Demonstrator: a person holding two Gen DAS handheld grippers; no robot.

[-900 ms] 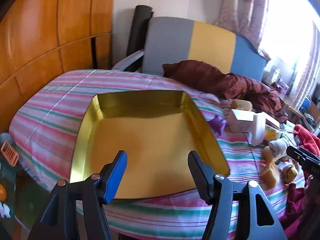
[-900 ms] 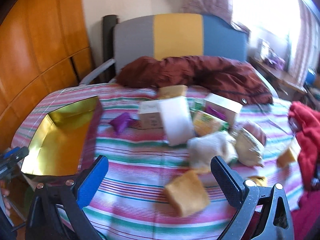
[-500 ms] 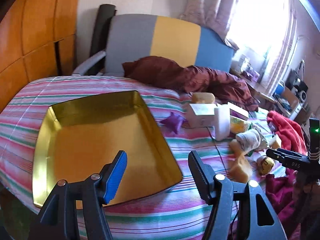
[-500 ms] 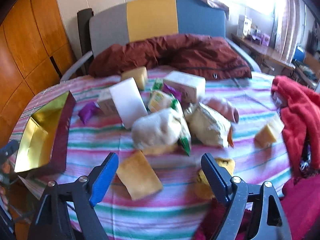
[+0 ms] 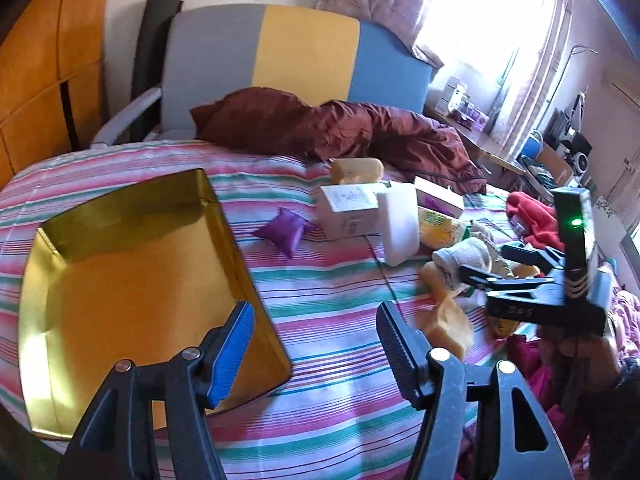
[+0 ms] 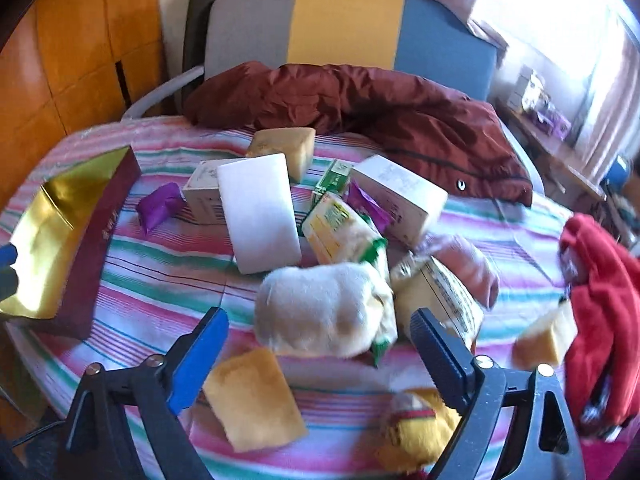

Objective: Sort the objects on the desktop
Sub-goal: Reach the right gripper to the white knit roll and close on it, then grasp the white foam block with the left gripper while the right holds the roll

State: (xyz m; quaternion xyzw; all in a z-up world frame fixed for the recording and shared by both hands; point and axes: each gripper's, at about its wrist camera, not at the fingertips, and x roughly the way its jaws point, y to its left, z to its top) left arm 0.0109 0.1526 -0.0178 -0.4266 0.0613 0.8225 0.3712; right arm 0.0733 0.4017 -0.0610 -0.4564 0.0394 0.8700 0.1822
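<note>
Both grippers hang open and empty. The left gripper (image 5: 314,342) sits at lower centre, over the gold tray's (image 5: 232,236) right edge. The right gripper (image 6: 316,346) frames a cream plush (image 6: 324,316) in the object pile mid-frame on the striped bed (image 6: 168,280).
</note>
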